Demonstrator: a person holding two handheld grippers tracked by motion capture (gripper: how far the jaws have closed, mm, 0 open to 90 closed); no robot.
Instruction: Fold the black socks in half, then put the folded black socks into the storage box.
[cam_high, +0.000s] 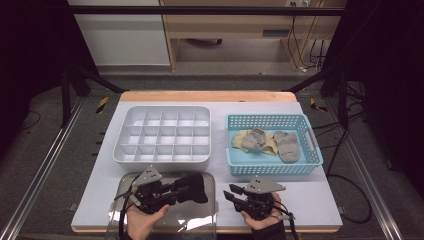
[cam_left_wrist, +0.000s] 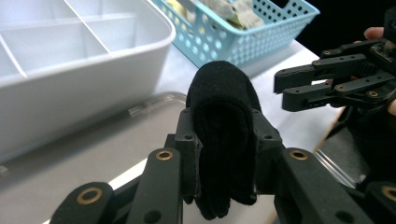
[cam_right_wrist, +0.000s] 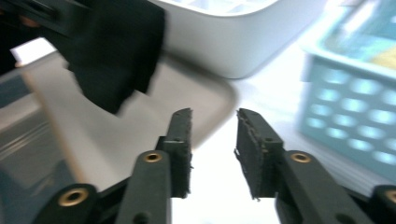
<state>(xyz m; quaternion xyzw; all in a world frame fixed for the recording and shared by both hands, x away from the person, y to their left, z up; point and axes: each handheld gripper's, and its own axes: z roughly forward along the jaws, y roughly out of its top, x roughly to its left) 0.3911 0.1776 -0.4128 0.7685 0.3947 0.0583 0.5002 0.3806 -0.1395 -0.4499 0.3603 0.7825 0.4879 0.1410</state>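
Plainly black sock (cam_left_wrist: 223, 140) (folded double), soft, matte, thick

On the pale rectangular table (cam_high: 310, 200), the white plastic compartment tray (cam_high: 163, 134) sits at the rear left, the blue perforated plastic basket (cam_high: 273, 143) just beside it at the rear right. Grey and yellow fabric pieces (cam_high: 270, 142) lie in the basket. The clear plastic lid (cam_high: 200, 217) lies at the front edge, before the tray.
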